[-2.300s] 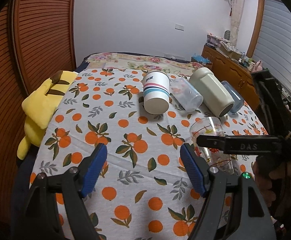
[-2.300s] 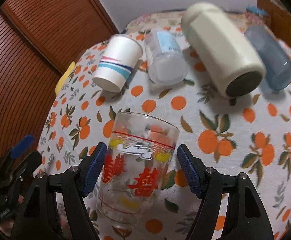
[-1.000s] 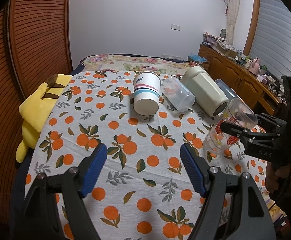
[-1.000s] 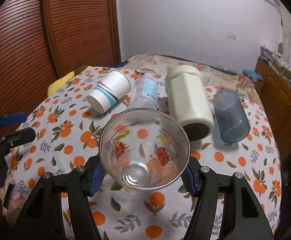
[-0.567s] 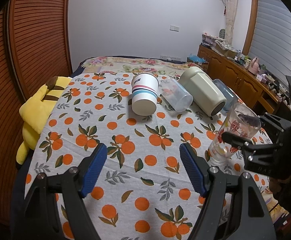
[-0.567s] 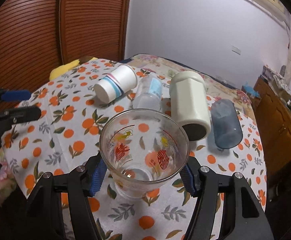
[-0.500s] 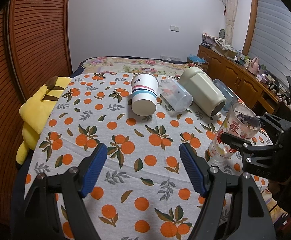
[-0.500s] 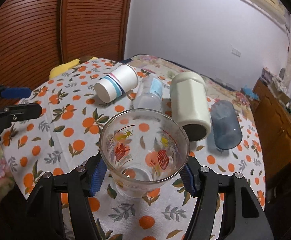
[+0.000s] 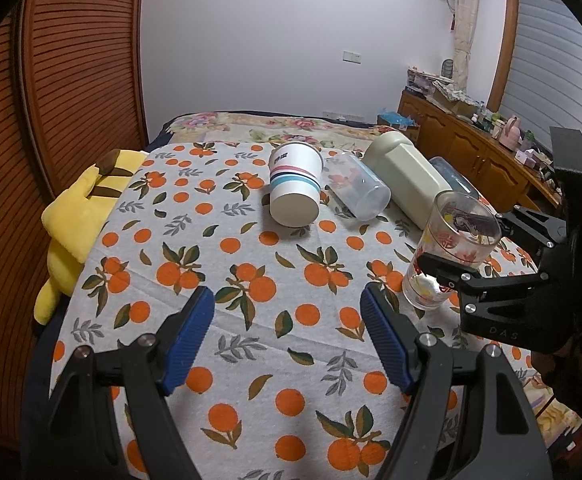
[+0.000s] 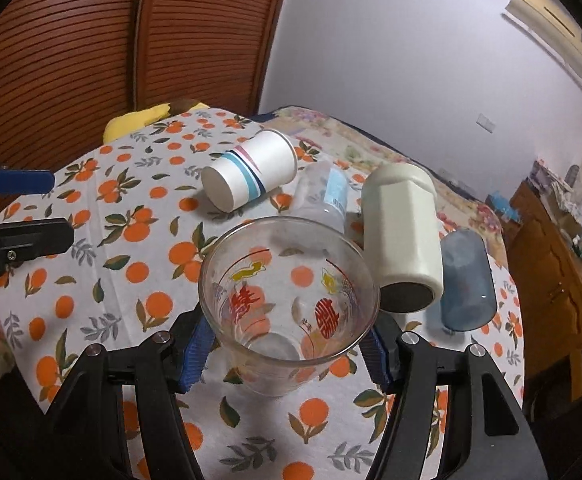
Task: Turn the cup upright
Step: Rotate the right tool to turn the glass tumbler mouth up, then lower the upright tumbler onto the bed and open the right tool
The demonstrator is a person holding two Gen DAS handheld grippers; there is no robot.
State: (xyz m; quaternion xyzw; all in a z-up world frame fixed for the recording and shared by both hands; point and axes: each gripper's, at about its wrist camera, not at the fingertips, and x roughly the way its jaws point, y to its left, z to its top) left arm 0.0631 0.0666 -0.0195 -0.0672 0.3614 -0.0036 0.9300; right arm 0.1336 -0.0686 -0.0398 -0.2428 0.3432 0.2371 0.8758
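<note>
A clear glass cup (image 10: 287, 308) with red characters and yellow marks stands mouth up, its base on or just above the orange-print tablecloth (image 10: 91, 280). My right gripper (image 10: 287, 344) is shut on the glass cup, blue pads on both sides. In the left wrist view the glass cup (image 9: 447, 256) sits at the right, held by the right gripper (image 9: 463, 248). My left gripper (image 9: 287, 340) is open and empty, low over the near middle of the tablecloth (image 9: 251, 360).
Lying on their sides at the back: a striped paper cup (image 10: 251, 176), a clear plastic bottle (image 10: 327, 196), a cream flask (image 10: 403, 240), a blue tumbler (image 10: 467, 280). A yellow plush (image 9: 79, 208) lies at the left edge. A wooden cabinet (image 9: 471, 160) stands on the right.
The right gripper turned the glass cup from tilted to mouth up and lowered it toward the tablecloth. The left gripper stayed open, almost still.
</note>
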